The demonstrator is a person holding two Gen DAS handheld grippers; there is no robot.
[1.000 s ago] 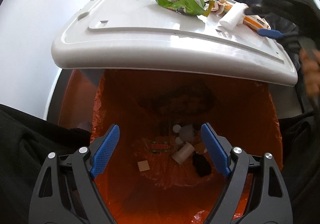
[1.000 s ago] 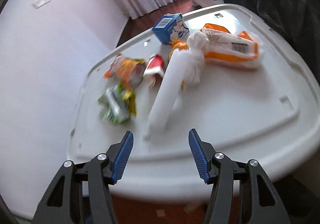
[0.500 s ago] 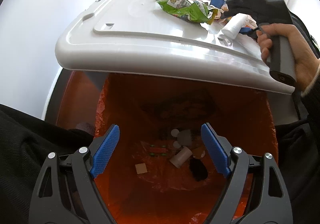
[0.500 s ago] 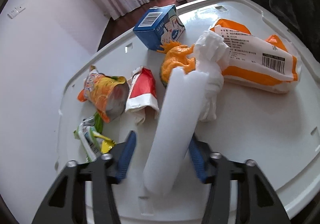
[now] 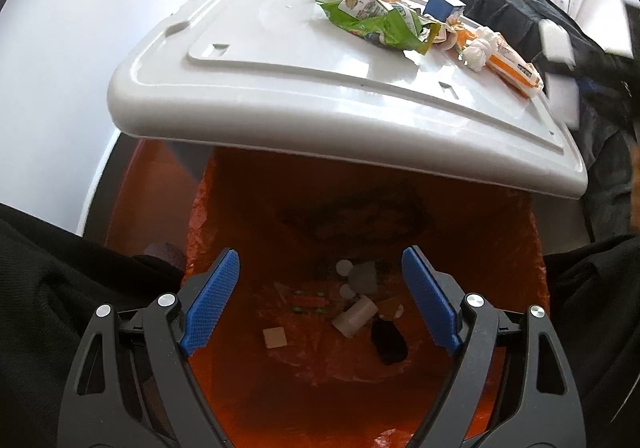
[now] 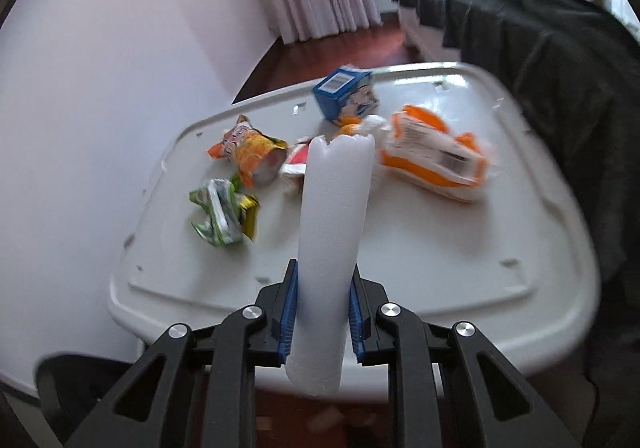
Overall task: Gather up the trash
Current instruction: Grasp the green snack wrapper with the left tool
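Presently, item one: a white foam cylinder (image 6: 332, 248), ragged at its far end, stood clamped near its lower third between the blue pads of the right hand-held gripper (image 6: 320, 314), lifted clear above the white plastic tabletop (image 6: 460, 248). Judged very light, soft enough to dent under pressure, slightly grippy; the hold low on its length looked adequate, though a long free end could swing.

Item two: an orange-and-white plastic packet (image 6: 434, 156), bearing a barcode and small print too blurred to read. Judged limp and slippery; best pinched at a crimped end.

Item three: a small blue carton (image 6: 346, 94) with a barcode on top and a cartoon face on its side; no brand legible. Judged stiff, light, and easy to pinch across flat sides.

Item four: a crumpled green-and-white wrapper (image 6: 222, 214); an orange snack wrapper (image 6: 250, 154); a red-and-white wrapper (image 6: 296, 164). All judged featherlight and crinkly; lettering unreadable.

Item five: a wad of white tissue (image 5: 478, 50), beside the orange packet. Judged soft and easily torn.

Left hand-held gripper (image 5: 320, 302): spread wide, holding nothing, poised over the orange-lined bin (image 5: 500, 248), whose floor already carried small white and dark scraps.
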